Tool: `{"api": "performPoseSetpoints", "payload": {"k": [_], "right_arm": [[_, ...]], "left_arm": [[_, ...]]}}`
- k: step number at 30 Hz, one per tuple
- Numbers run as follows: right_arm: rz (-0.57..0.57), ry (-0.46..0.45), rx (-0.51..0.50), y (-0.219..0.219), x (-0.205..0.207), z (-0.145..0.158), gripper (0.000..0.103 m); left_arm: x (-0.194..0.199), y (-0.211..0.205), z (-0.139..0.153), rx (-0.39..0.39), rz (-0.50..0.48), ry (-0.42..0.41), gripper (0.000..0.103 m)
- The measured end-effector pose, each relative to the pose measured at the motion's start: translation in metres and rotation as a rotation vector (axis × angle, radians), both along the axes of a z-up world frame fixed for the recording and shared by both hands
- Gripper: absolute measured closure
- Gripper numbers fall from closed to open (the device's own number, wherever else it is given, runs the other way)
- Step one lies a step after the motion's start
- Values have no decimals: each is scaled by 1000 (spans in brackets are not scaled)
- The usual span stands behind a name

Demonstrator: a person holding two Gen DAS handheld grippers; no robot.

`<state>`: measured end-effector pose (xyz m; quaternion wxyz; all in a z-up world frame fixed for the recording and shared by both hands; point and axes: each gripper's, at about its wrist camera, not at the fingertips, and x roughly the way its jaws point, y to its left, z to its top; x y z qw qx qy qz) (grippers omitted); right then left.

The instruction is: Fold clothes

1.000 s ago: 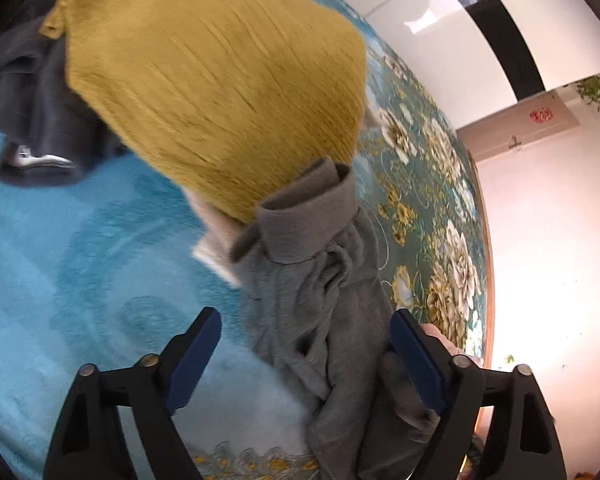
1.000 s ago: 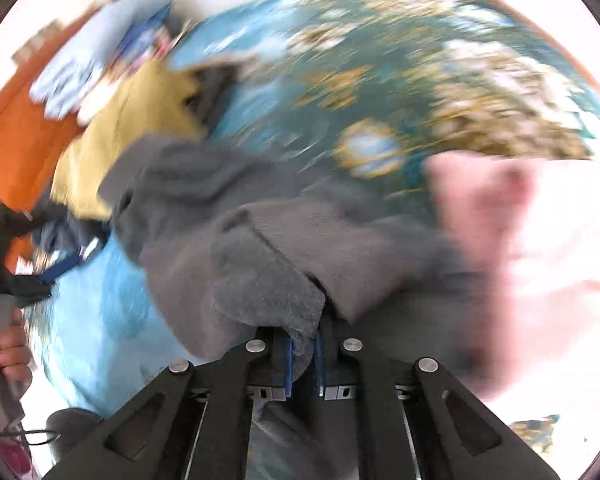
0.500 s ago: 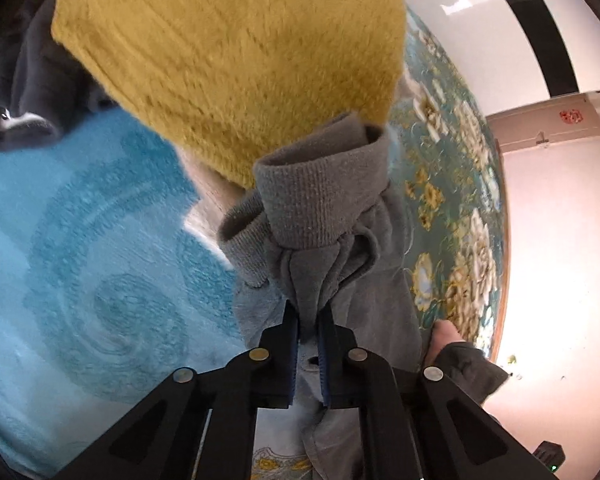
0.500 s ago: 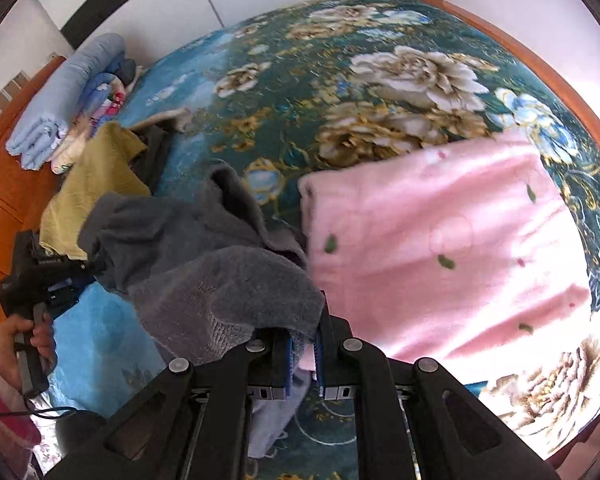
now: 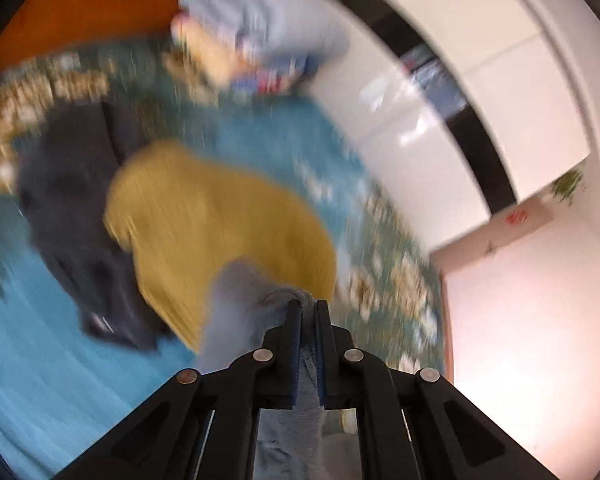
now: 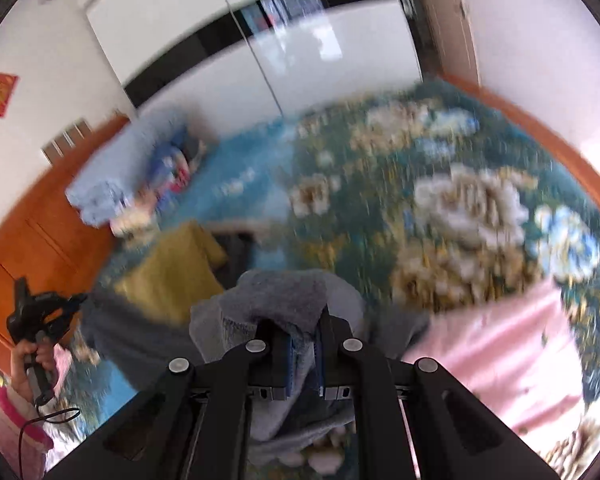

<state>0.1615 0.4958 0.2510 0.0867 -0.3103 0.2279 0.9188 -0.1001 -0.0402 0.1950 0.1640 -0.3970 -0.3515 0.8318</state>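
Your left gripper (image 5: 307, 312) and right gripper (image 6: 302, 332) both clench the grey garment (image 6: 284, 292); it stretches between them, toward lower left of the right view.

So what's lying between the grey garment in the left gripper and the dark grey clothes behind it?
The mustard yellow sweater, shown in the left wrist view, though blurred.

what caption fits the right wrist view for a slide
Right gripper shut on a grey garment lifted over the floral bedspread, pink blanket alongside.
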Motion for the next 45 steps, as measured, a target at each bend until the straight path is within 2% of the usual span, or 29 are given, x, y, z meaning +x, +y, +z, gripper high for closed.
{"api": "performPoseSetpoints", "payload": {"k": [2, 4, 6, 9, 13, 17, 20, 23, 25, 30, 33, 35, 38, 42, 45], "right_arm": [[-29, 48, 10, 6, 7, 15, 95], [-55, 50, 3, 12, 13, 14, 95], [-65, 18, -40, 15, 17, -2, 95], [-42, -98, -118, 6, 14, -50, 95], [-4, -311, -211, -19, 16, -129, 95], [6, -490, -304, -40, 35, -198, 95], [-23, -572, -347, -46, 51, -225, 95], [-57, -593, -367, -47, 64, -232, 95], [-59, -569, -375, -51, 66, -223, 95], [0, -473, -344, -82, 59, -184, 95], [44, -409, -336, -104, 53, -165, 95], [50, -416, -325, -113, 48, -165, 95], [17, -481, -324, -115, 55, -186, 95], [-77, -581, -362, -99, 75, -222, 95], [-116, -615, -380, -83, 80, -234, 95]], "left_arm": [[-1, -31, 26, 10, 48, 70, 97], [16, -52, -4, 15, 83, 10, 97], [33, -73, -34, 21, 119, -50, 97], [58, -105, -79, 29, 172, -140, 97], [91, -148, -139, 40, 242, -260, 97], [126, -182, -192, 58, 306, -367, 97], [152, -193, -216, 90, 335, -406, 97], [159, -204, -218, 103, 333, -397, 97], [159, -205, -208, 85, 332, -374, 97], [143, -229, -162, 43, 329, -263, 98], [143, -249, -129, -31, 346, -160, 103], [145, -261, -135, -20, 337, -177, 103], [146, -273, -148, -8, 324, -211, 103], [149, -271, -178, 68, 308, -287, 101], [147, -266, -191, 114, 307, -321, 101]]}}
